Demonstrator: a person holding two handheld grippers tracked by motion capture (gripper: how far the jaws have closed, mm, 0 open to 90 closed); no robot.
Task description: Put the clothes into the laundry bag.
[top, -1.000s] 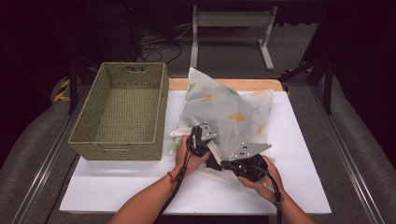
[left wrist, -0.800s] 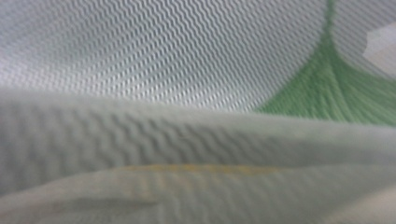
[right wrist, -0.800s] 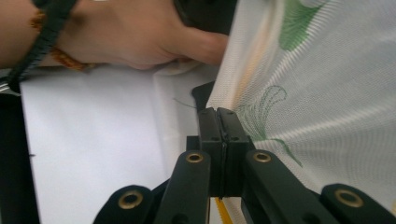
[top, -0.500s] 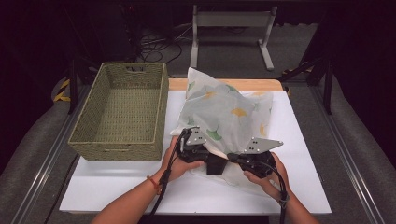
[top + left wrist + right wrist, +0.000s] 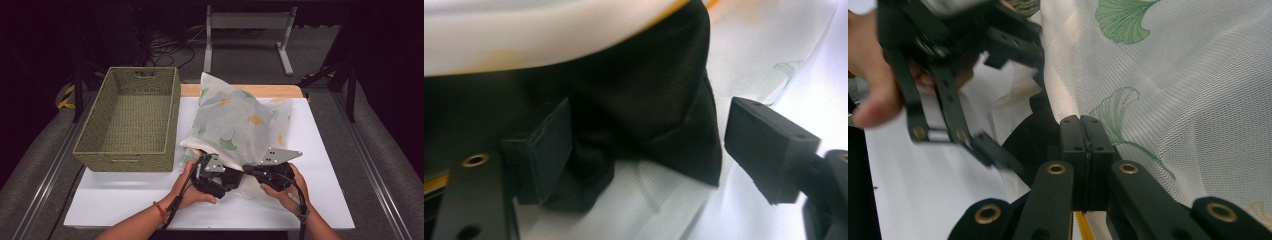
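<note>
Beside the woven green basket [image 5: 127, 120], at the near edge of the white ginkgo-print pillow [image 5: 240, 122], my right gripper [image 5: 1082, 131] pinches its cover shut while my left gripper [image 5: 649, 150] gapes around black inner fabric [image 5: 639, 105].

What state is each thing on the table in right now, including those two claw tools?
Basket: empty, upright, left of the pillow.
Pillow: lying on the table, near edge lifted by the grippers.
Black cloth: bunched at the pillow's near edge, between the left gripper's jaws.
Left gripper: jaws open around the black cloth.
Right gripper: jaws shut at the pillow's edge; what they pinch, if anything, is hidden.
</note>
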